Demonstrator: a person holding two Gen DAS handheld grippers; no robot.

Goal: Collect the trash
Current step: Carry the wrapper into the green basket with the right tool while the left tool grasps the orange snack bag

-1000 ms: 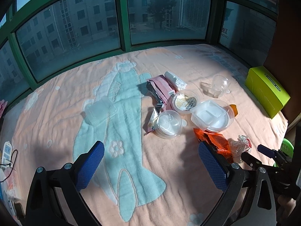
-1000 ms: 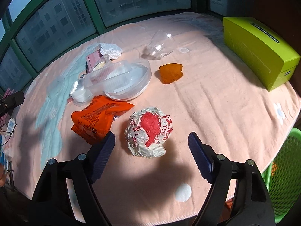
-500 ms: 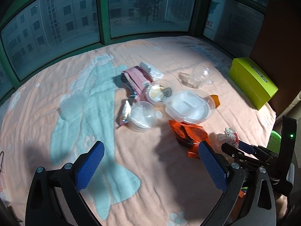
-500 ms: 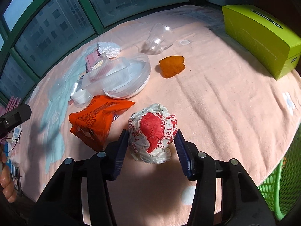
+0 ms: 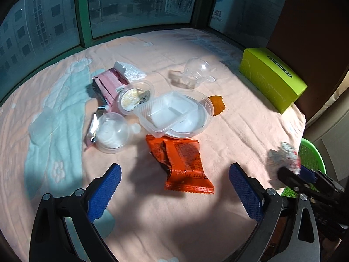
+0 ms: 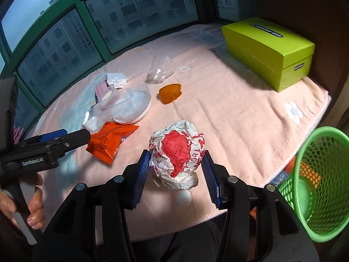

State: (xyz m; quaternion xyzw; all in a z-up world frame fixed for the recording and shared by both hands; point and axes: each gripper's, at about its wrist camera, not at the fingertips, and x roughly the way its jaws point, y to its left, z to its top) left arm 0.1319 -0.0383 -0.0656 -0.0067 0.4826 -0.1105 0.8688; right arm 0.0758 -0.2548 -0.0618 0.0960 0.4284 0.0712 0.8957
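Right tool [image 6: 176, 166]: I have it clamped on the crumpled white-and-red paper wrapper ball [image 6: 177, 152], pads on both flanks so it can't roll out, lifted clear of the peach towel-covered worktop [image 6: 240, 113].
Green mesh plastic bin [image 6: 314, 174]: at four o'clock off the worktop edge, where I judge the ball belongs.
Left tool [image 5: 174, 194]: jaws wide, nothing held, straddling the flat orange foil snack packet [image 5: 181, 163] at twelve o'clock, likely my next pickup.
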